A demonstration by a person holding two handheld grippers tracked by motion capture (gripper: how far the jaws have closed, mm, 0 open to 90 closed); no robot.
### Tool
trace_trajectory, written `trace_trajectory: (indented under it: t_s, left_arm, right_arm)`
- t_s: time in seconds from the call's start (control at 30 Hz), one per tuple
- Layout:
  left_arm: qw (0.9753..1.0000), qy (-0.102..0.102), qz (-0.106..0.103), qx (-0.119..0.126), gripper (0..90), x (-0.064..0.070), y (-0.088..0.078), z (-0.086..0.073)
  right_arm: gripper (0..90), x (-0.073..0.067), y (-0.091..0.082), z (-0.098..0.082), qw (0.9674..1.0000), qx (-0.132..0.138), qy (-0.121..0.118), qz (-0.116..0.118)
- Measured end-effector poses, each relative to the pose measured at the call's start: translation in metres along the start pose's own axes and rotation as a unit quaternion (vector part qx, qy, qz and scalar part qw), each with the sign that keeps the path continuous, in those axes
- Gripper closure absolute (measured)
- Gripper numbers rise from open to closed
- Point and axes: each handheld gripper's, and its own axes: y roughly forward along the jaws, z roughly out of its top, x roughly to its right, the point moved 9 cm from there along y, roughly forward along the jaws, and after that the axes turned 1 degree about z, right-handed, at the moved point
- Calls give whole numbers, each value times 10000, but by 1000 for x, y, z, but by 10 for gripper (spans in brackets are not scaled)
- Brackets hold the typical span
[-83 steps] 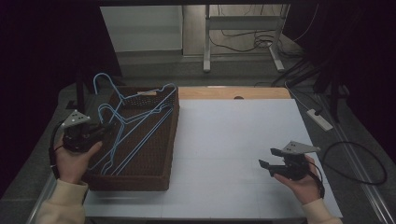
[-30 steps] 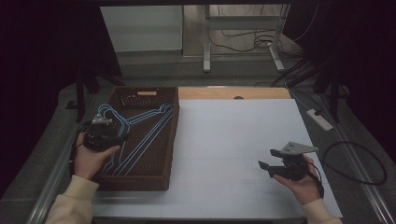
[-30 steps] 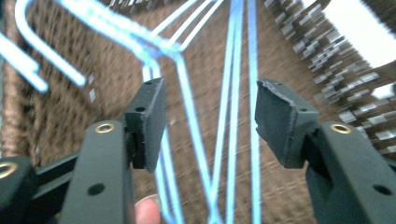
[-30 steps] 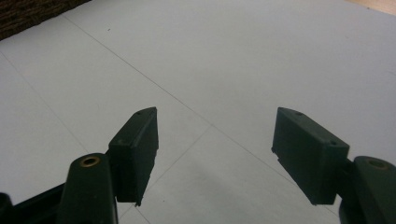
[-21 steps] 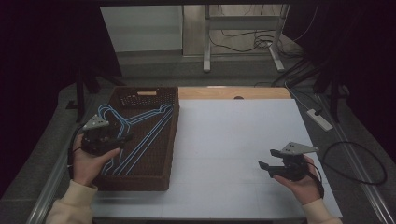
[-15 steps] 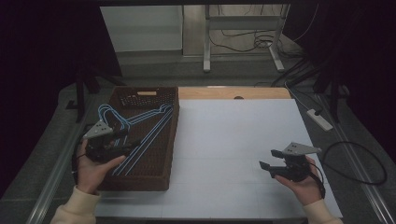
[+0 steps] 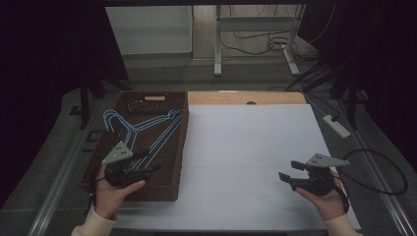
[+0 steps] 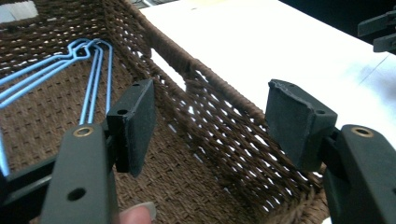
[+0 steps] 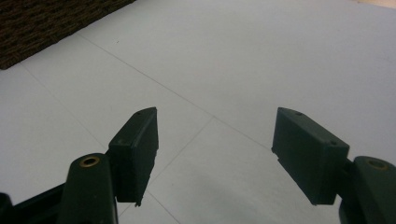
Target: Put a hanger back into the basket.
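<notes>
Left gripper (image 7: 147, 169): released, jaws just opening, empty, over wicker basket (image 7: 179, 147)
Blue hangers (image 7: 142, 130): at its 11 o'clock
Right gripper (image 7: 289, 172): released, above tabletop (image 7: 246, 142)

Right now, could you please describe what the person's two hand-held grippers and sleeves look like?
The left hand-held gripper and the right hand-held gripper are both black, each with two flat rectangular black jaw pads on arms fitted with brass-coloured rivets. A grey three-cornered plate with small holes sits on top of each. A black cable trails from the right one. The person wears cream-coloured sleeves with ribbed cuffs.
</notes>
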Motion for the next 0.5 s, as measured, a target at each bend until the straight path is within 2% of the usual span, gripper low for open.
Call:
trace_trajectory:
  t_s: [0.2, 0.5]
  left_arm:
    - [9999, 114, 7, 5, 346, 7, 3, -7]
    - [9998, 165, 52, 26, 343, 6, 3, -8]
  right_arm:
    - [320, 2, -1, -5, 10000, -13, 45, 6]
    - [320, 1, -1, -4, 10000, 8, 44, 19]
